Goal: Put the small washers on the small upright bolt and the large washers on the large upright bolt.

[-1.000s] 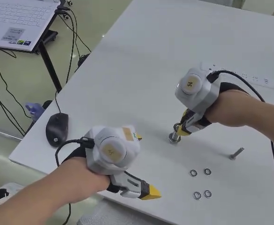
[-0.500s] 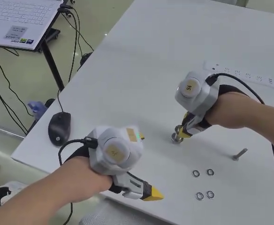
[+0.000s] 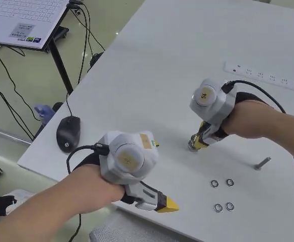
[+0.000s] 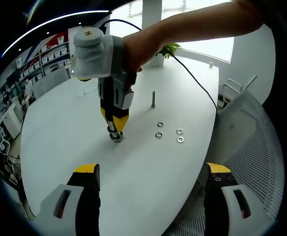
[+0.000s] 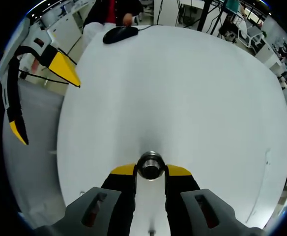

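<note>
Risk, bolt tips over: the right gripper (image 3: 199,142) points down and is squeezed tight on the short fat silver big bolt (image 3: 192,147). I think a tug as it lets go could knock the bolt over.
Risk, wrong bolt: the four little silver ring washers (image 3: 214,183) all look about the same size from here. A small one could end up on the big bolt.
Risk, a bump: the thin silver small bolt (image 3: 263,163) stands alone just past the washers. A gripper that reaches for a ring could push it down.
Risk, a slip: the rings lie flat and thin on the white table (image 3: 152,75), so I think the jaws could slide off them.
Left gripper: the left gripper (image 4: 151,171) has its yellow-tipped jaws wide apart and holds nothing. It hangs by the near edge of the table.
Big bolt, look: shiny grey metal, wider at the bottom. In the right gripper view its round top sits right between the two yellow tips.
Big bolt, place: it seems to rest on the table, to the left of the washers and well apart from the small bolt. I cannot tell if a ring is on it.
</note>
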